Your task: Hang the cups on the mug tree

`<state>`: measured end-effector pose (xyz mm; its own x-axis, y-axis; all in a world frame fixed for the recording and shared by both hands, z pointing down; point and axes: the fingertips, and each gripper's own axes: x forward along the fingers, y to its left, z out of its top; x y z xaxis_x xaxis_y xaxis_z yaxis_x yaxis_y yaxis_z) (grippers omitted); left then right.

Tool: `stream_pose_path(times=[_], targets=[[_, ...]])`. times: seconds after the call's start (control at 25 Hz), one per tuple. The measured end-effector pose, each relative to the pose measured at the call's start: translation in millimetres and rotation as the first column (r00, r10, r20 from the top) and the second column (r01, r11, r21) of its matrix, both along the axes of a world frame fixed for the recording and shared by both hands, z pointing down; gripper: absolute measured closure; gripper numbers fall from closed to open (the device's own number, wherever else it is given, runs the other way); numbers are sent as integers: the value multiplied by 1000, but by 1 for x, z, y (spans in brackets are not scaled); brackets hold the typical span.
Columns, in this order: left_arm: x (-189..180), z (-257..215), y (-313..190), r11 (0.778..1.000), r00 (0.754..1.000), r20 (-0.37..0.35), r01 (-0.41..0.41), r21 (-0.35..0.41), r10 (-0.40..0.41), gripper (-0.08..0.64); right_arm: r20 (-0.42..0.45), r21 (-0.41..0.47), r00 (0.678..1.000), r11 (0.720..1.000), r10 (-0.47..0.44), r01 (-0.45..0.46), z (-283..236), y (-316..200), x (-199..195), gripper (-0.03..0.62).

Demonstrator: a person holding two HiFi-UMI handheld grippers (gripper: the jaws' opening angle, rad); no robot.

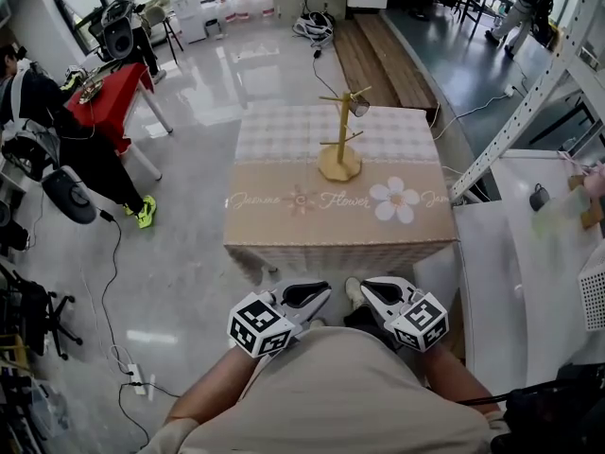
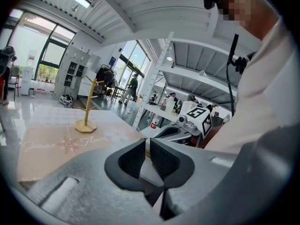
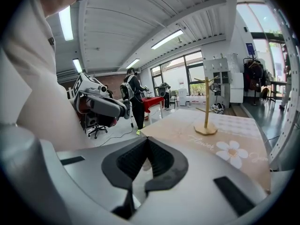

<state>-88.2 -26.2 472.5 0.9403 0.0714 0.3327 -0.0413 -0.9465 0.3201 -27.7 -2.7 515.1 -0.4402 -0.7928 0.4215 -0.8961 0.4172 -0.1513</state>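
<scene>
A yellow wooden mug tree point(image 1: 339, 142) stands at the middle of a table with a checked beige cloth point(image 1: 284, 218). One metal cup point(image 1: 359, 107) hangs from an upper right branch. The mug tree point(image 2: 86, 111) also shows far off in the left gripper view, and the mug tree point(image 3: 206, 109) in the right gripper view. Both grippers are held close to the person's body, well short of the table's near edge. My left gripper point(image 1: 317, 293) point(image 2: 146, 150) has its pads together with nothing between them. My right gripper point(image 1: 365, 291) point(image 3: 146, 148) is shut and empty too.
A white surface point(image 1: 510, 272) lies to the right of the table, with a small dark cup-like object point(image 1: 539, 197) on it. A slanted metal rack post point(image 1: 529, 102) stands beside it. A red table point(image 1: 109, 97) and a seated person point(image 1: 38, 130) are at the left. Cables point(image 1: 118, 348) run across the floor.
</scene>
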Motion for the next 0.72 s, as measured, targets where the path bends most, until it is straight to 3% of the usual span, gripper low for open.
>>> stream_pose_path(times=[0.72], targets=[[-15, 8, -6, 999, 999, -3, 35, -17, -35, 523, -33, 1, 999, 1000, -23, 23, -1, -8, -9, 578]])
